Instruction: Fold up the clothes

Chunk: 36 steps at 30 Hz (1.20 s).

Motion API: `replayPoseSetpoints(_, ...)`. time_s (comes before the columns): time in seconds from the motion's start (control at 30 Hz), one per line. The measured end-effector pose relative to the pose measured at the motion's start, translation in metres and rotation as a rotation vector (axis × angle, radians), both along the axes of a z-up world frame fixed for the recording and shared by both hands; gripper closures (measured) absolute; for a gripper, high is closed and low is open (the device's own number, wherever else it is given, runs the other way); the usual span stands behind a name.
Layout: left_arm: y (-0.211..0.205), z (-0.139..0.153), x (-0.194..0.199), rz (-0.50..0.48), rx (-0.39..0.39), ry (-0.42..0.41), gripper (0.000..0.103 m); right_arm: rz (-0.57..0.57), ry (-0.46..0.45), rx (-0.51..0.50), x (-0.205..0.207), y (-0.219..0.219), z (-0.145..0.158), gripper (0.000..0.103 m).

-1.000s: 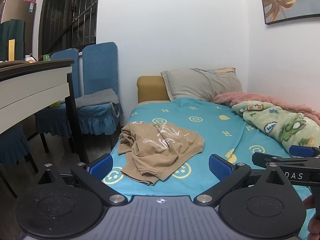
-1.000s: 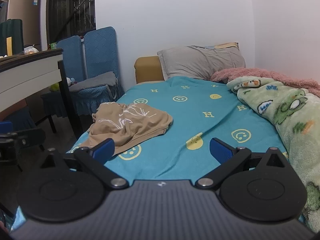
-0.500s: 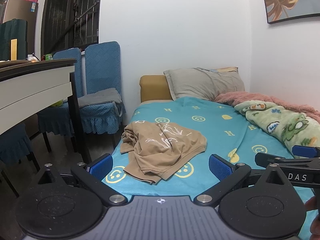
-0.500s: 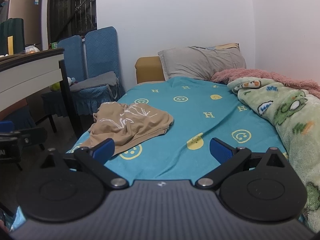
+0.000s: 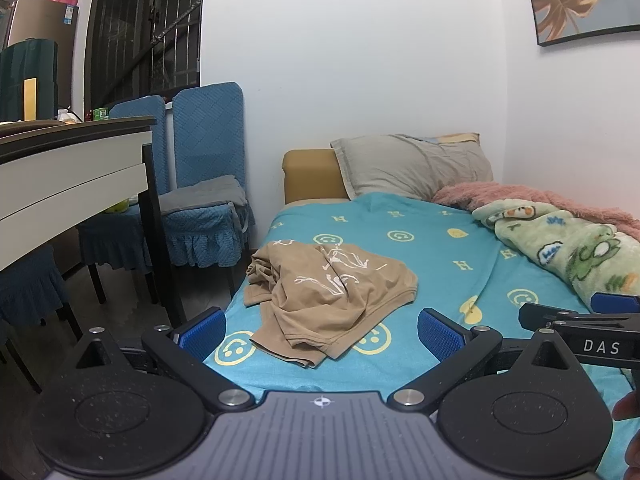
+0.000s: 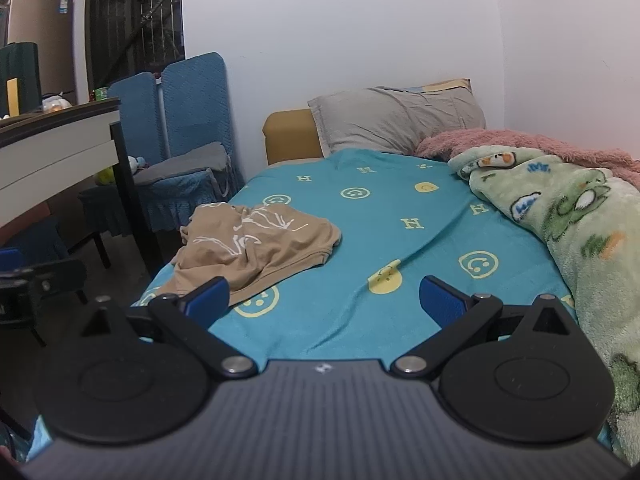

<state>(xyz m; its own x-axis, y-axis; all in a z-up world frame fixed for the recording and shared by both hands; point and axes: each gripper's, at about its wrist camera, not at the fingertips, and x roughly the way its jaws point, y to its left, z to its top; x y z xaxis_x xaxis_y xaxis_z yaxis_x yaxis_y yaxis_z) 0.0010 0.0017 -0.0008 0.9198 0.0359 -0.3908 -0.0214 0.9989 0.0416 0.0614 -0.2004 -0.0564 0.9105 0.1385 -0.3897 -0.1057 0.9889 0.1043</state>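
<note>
Left gripper (image 5: 320, 330): it is held low at the foot of the bed and looks along it. Its two blue pads (image 5: 203, 330) are wide apart and hold nothing.
Right gripper (image 6: 326, 300): it is held low too, side by side with the left one. Its blue pads (image 6: 440, 300) are wide apart and hold nothing.
Tan shirt (image 5: 324, 296): it lies in a crumpled heap on the bed sheet (image 5: 432, 248), near the bed's left edge. From the left gripper it sits at 12 o'clock, seen between the pads and not touching them. From the right gripper it sits at about 10 o'clock (image 6: 256, 244).
Shirt marks: white line drawings show on top of the heap.
Only the left view shows: a leaf picture (image 5: 576, 0) on the wall at 2 o'clock, and the right gripper's black side at 3 o'clock.
Only the right view shows: more of the green frog blanket (image 6: 580, 232) at 3 o'clock, and the left gripper's dark side at 9 o'clock.
Both views show: a grey pillow (image 5: 412, 164) at the far end, blue chairs (image 5: 200, 184) and a desk (image 5: 76, 176) on the left.
</note>
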Motion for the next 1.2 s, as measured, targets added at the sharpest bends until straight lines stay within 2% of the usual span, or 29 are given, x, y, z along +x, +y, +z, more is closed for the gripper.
replayPoseSetpoints(0.1,0.002,0.001,0.000,-0.007,-0.018,-0.001,0.000,0.001,-0.003,-0.001,-0.001,0.000,0.000,0.000)
replayPoseSetpoints(0.33,0.013,0.005,0.001,0.003,-0.124,-0.018,0.000,0.003,-0.012,0.003,-0.001,-0.001,0.001,0.000)
replayPoseSetpoints(0.5,0.014,0.008,0.000,-0.001,-0.145,-0.025,0.000,-0.001,-0.008,0.005,-0.001,-0.003,0.005,0.000)
replayPoseSetpoints(0.63,0.007,0.008,-0.005,-0.035,-0.118,-0.056,0.000,-0.034,-0.022,-0.028,-0.005,-0.004,0.011,0.000)
replayPoseSetpoints(0.77,-0.005,0.003,-0.002,-0.059,-0.045,-0.045,0.000,-0.101,-0.085,-0.092,-0.011,-0.004,0.020,0.000)
replayPoseSetpoints(0.9,-0.023,-0.005,0.009,-0.094,0.106,-0.024,0.000,-0.099,-0.114,-0.060,-0.014,-0.011,0.023,0.000)
replayPoseSetpoints(1.0,-0.036,-0.013,0.027,-0.141,0.200,0.016,0.001,-0.105,-0.098,-0.033,-0.011,-0.019,0.019,0.000)
replayPoseSetpoints(1.07,-0.043,-0.022,0.045,-0.144,0.271,0.062,0.004,-0.098,-0.074,0.024,-0.009,-0.024,0.016,0.000)
replayPoseSetpoints(1.2,-0.041,-0.047,0.088,-0.175,0.330,0.144,0.007,-0.077,-0.026,0.126,-0.006,-0.030,0.011,0.000)
